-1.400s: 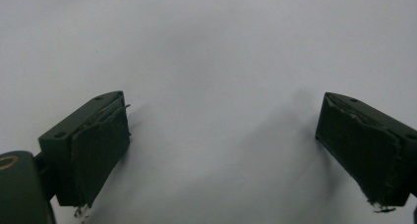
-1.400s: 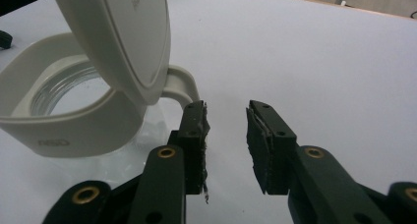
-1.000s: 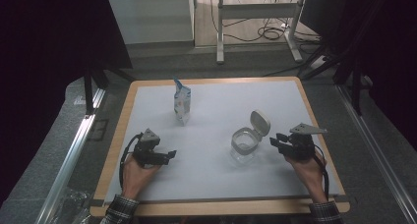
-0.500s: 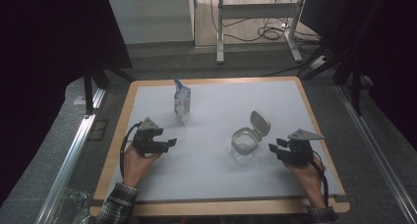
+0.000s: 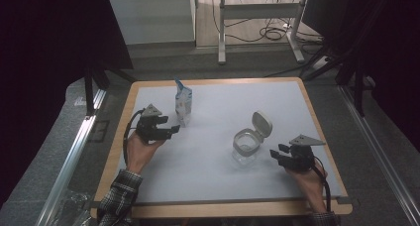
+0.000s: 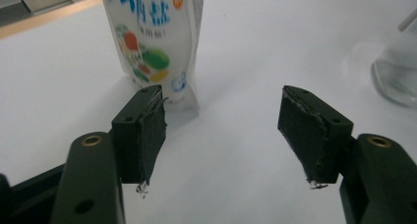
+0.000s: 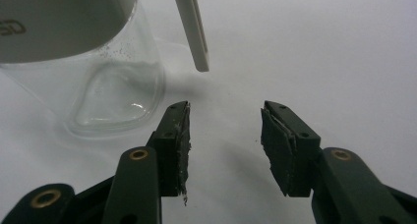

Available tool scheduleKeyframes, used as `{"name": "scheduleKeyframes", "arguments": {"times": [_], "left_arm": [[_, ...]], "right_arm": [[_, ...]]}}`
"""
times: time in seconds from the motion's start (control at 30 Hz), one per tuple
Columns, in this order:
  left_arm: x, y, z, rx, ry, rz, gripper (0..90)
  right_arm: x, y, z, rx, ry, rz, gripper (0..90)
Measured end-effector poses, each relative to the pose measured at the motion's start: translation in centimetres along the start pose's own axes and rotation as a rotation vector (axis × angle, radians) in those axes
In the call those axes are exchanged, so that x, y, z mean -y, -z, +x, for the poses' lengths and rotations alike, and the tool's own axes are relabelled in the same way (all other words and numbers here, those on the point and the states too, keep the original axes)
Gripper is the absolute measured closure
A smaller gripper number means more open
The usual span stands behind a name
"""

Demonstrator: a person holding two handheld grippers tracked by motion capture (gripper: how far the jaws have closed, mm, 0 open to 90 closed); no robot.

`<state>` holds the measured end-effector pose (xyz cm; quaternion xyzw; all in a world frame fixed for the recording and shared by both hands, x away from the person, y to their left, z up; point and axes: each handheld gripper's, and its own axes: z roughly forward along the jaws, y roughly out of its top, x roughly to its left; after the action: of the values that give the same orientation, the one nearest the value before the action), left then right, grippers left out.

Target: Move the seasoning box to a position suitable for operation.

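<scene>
1. The left gripper [image 5: 171, 129] sits in the person's left hand [image 5: 140, 149] over the left part of the table, its jaws spread wide with nothing between them; the left gripper view [image 6: 223, 128] shows the bare white surface through the gap.
2. Just ahead of those jaws stands the pouch [image 5: 182, 103], upright, white with blue lettering and coloured printing. In the left gripper view the pouch [image 6: 160, 42] rises just behind the left-hand jaw, very close to it; whether the two touch I cannot tell.
3. The right gripper [image 5: 277, 154] is held low at the right side in the person's right hand [image 5: 309, 181], its jaws parted and holding nothing, as the right gripper view [image 7: 223, 140] shows.
4. Just to the left of it stands the glass jar [image 5: 245, 147], clear and upright, with a pale collar round its mouth. Its hinged lid [image 5: 261, 125] is flipped open and stands up behind the rim. In the right gripper view the glass jar [image 7: 93, 71] is up-left of the jaws and not between them, and the lid [image 7: 192, 25] shows edge-on above.
5. Pouch and jar stand well apart on the white table top [image 5: 218, 112], which has a wooden border [image 5: 218, 81].
</scene>
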<state>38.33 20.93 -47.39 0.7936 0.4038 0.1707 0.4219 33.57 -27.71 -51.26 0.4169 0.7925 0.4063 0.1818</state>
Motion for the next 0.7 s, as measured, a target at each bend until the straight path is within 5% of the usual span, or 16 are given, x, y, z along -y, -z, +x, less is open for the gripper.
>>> {"name": "scheduleKeyframes", "arguments": {"times": [0.23,0.7], "left_arm": [[-2.2,-0.4,0.4,-0.026,-0.041,-0.018,39.5],[-5.1,-1.5,1.4,-0.044,-0.055,-0.057,43.9]], "right_arm": [[0.4,-0.1,0.2,0.002,0.003,0.008,52.8],[1.9,-0.1,0.5,0.028,0.022,0.037,48.4]]}}
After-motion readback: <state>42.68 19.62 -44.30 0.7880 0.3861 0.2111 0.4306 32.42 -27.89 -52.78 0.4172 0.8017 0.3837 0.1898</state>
